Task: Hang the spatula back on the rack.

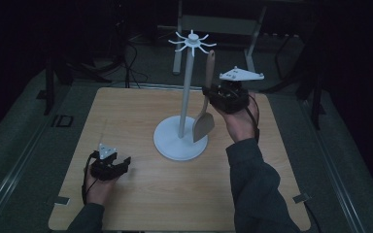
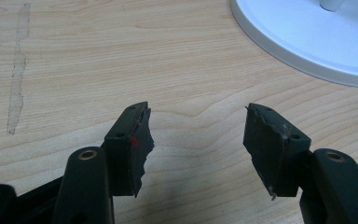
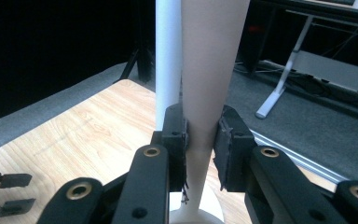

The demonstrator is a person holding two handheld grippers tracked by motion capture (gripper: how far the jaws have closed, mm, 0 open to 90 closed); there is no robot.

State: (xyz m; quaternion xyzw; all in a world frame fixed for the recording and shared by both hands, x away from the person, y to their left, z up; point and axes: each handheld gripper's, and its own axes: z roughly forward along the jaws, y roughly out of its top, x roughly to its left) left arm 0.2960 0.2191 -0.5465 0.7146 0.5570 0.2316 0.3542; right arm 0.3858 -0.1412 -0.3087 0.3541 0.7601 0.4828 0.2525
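A wooden spatula (image 1: 205,104) hangs upright in the air, blade down, right beside the pole of a white hook stand (image 1: 186,82). My right gripper (image 1: 211,95) is shut on its handle partway up. In the right gripper view the pads press both sides of the spatula handle (image 3: 205,93), with the white stand pole (image 3: 168,60) just behind it. The spatula's top end sits close under the stand's ring of hooks (image 1: 192,41). My left gripper (image 1: 126,162) rests low over the table at the front left, open, its jaws (image 2: 196,140) holding nothing.
The stand's round white base (image 1: 175,143) sits mid-table, and its edge (image 2: 307,51) lies just ahead of my left gripper. The wooden table (image 1: 141,194) has dark floor around it. A metal frame (image 1: 252,29) stands beyond the far edge.
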